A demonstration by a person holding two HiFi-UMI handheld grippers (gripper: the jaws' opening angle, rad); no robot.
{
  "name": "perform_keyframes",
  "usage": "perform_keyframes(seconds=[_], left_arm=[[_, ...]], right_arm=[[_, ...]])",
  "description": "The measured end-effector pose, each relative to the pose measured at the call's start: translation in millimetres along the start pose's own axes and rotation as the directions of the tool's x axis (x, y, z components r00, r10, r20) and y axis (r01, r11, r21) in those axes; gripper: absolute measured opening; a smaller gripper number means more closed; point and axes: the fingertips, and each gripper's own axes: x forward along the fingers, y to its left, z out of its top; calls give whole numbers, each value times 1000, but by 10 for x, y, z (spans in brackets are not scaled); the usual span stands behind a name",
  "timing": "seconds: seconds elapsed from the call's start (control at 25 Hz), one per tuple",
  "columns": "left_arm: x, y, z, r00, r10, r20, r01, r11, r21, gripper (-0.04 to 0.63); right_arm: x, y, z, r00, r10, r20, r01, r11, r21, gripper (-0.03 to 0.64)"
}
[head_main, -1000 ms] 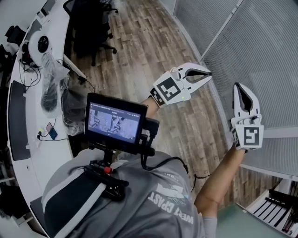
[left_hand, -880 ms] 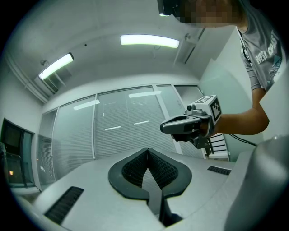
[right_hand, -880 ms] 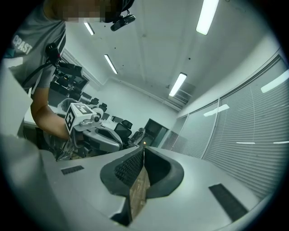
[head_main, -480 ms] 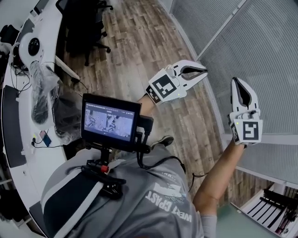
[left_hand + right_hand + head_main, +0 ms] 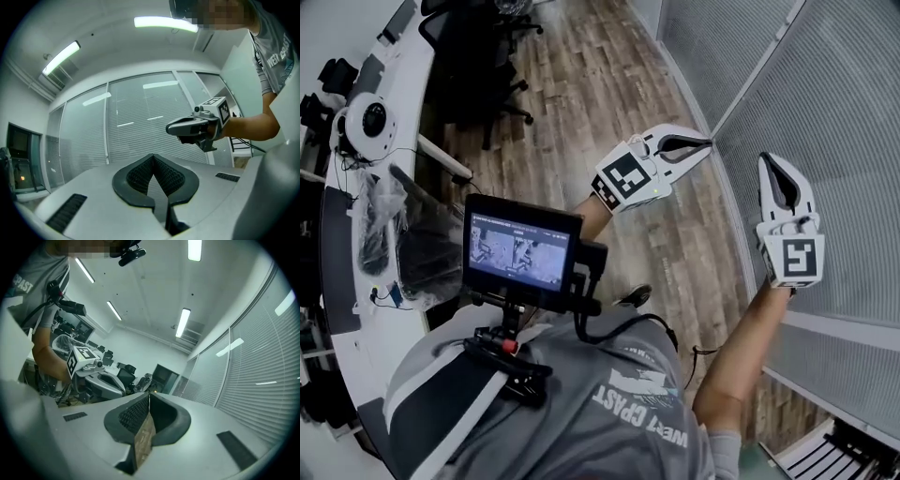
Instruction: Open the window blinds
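Two grippers are held level in front of us, side by side and apart, and both are empty. The left gripper (image 5: pixel 705 143) has its jaws pressed together at the tips with nothing between them. The right gripper (image 5: pixel 769 161) is the same, tips meeting. The blinds (image 5: pixel 834 103) hang down over the glass panels along our right, slats running across, with pale frame posts between the panels. The left gripper view faces them across a gap, and the right gripper view has them running past on its right side; neither gripper touches them. Below us is a wood floor (image 5: pixel 581 84). A monitor (image 5: pixel 522 251) sits on our chest, and a desk (image 5: pixel 405 66) lies at far left.
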Motion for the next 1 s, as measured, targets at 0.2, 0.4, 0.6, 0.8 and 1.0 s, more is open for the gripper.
perform_keyframes(seconds=[0.2, 0.4, 0.6, 0.8, 1.0], left_arm=[[-35, 77, 61, 1000, 11, 19, -12, 1000, 26, 5], [-52, 74, 119, 1000, 5, 27, -6, 999, 47, 5], [617, 639, -90, 1000, 3, 17, -4, 999, 50, 5], [1347, 1668, -575, 1000, -11, 19, 11, 999, 40, 5], [1711, 2580, -843, 998, -43, 40, 42, 999, 29, 5]], right_arm=[[93, 19, 69, 1000, 6, 8, -6, 1000, -28, 3], [79, 20, 137, 1000, -10, 29, 11, 999, -37, 3], [581, -641, -258, 1000, -4, 20, 5, 999, -39, 3], [1530, -1358, -784, 1000, -21, 5, 21, 999, -38, 3], [2403, -1768, -998, 999, -47, -27, 46, 998, -39, 3]])
